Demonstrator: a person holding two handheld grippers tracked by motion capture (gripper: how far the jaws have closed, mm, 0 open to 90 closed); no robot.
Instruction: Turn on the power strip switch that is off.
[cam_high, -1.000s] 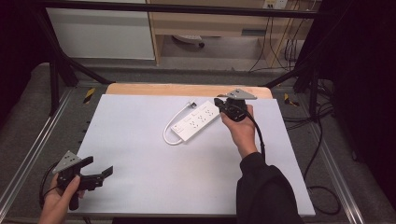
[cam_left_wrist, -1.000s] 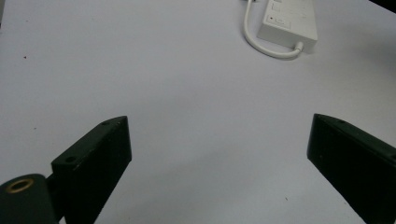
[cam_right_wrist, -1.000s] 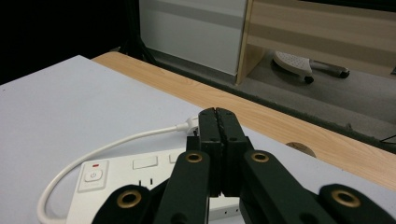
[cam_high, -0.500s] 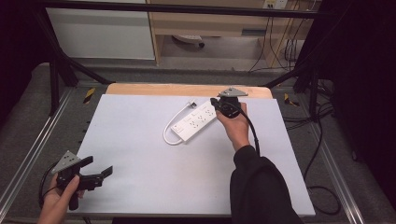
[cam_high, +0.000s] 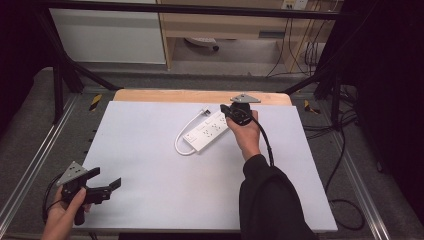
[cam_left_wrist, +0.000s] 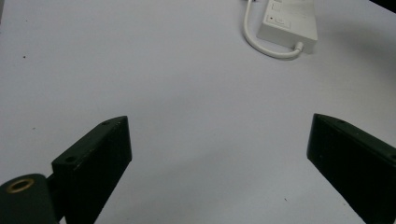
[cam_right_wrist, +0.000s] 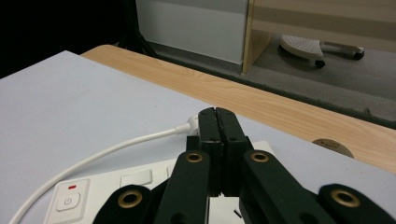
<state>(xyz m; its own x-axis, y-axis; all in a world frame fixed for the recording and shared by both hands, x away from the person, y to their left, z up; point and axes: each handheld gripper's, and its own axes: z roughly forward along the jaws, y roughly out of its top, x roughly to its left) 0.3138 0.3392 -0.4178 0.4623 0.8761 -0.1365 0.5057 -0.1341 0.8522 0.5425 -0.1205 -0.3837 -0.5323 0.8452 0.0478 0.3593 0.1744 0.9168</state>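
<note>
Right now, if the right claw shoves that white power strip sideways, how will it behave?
The power strip looks rigid and flat, so it will probably slide, not tip. Its cord curves loosely alongside, so it's likely floppy and will trail. The white table surface looks smooth; expect little resistance.

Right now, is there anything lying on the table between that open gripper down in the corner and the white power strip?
Nothing visible does. The left gripper has its jaws wide apart, and bare white table runs from them up to the power strip. The strip's own cable loops at its near end. The right gripper sits at the strip's far end.
</note>
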